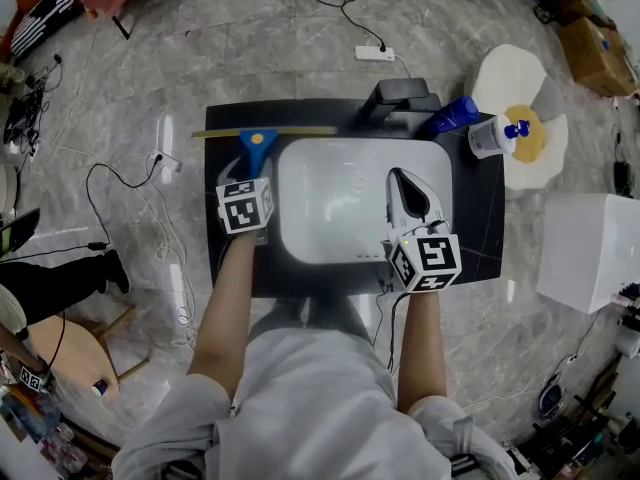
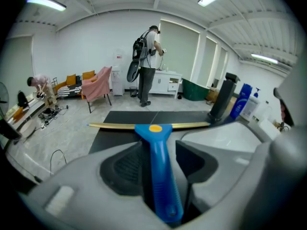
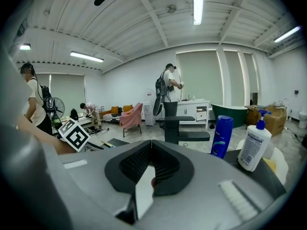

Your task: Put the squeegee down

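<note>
The squeegee (image 1: 258, 140) has a blue handle and a long yellow blade; it lies on the black counter (image 1: 225, 268) left of the white sink (image 1: 300, 163), with its blade along the far edge. In the left gripper view the squeegee handle (image 2: 160, 176) runs between the jaws, with a gap on each side and neither pad pressing it. My left gripper (image 1: 257, 171) (image 2: 158, 150) is open around the handle's near end. My right gripper (image 1: 401, 174) (image 3: 151, 142) hovers over the sink's right side, its jaws meeting at the tips with nothing held.
A black faucet (image 1: 400, 96) stands behind the sink. A blue bottle (image 1: 455, 115) and a white pump bottle (image 1: 495, 133) sit at the counter's back right. On the floor are cables, a power strip (image 1: 375, 53), a white box (image 1: 590, 253) and a wooden stool (image 1: 60, 343).
</note>
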The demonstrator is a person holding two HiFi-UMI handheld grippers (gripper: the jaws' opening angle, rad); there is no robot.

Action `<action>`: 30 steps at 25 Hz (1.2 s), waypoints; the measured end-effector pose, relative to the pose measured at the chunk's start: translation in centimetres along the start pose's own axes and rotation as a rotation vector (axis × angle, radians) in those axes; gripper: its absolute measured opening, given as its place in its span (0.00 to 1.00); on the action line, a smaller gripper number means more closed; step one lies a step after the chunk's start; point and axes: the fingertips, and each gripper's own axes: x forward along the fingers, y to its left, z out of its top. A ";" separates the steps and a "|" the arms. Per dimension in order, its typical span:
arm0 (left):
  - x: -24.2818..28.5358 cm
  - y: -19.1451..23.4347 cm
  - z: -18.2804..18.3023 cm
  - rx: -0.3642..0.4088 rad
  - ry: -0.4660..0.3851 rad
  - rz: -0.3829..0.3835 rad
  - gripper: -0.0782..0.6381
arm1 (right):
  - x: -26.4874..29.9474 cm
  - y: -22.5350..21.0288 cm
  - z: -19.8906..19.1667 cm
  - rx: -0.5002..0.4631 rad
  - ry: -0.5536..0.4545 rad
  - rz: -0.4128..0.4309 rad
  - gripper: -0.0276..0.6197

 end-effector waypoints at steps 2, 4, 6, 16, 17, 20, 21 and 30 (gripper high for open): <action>-1.1 0.0 0.2 0.005 -0.018 -0.011 0.41 | -0.6 0.5 0.3 -0.004 -0.011 -0.002 0.05; -2.5 0.1 0.3 0.007 -0.040 -0.019 0.39 | -1.3 1.2 0.6 -0.005 -0.022 -0.003 0.05; -4.1 0.3 0.5 0.015 -0.063 -0.022 0.37 | -2.2 1.9 1.1 -0.006 -0.036 -0.005 0.05; -13.3 1.8 2.2 0.038 -0.195 -0.023 0.26 | -7.2 6.4 3.7 -0.032 -0.104 -0.035 0.05; -14.1 1.9 2.2 0.043 -0.207 -0.022 0.25 | -7.6 6.9 3.9 -0.032 -0.110 -0.038 0.05; -16.6 2.5 2.4 0.062 -0.241 -0.011 0.23 | -9.0 8.0 4.1 -0.023 -0.124 -0.047 0.05; -17.4 2.7 2.5 0.066 -0.251 -0.010 0.22 | -9.5 8.3 4.1 -0.019 -0.129 -0.051 0.05; -24.3 4.6 3.9 0.085 -0.365 0.005 0.12 | -12.6 10.8 5.3 -0.015 -0.180 -0.069 0.05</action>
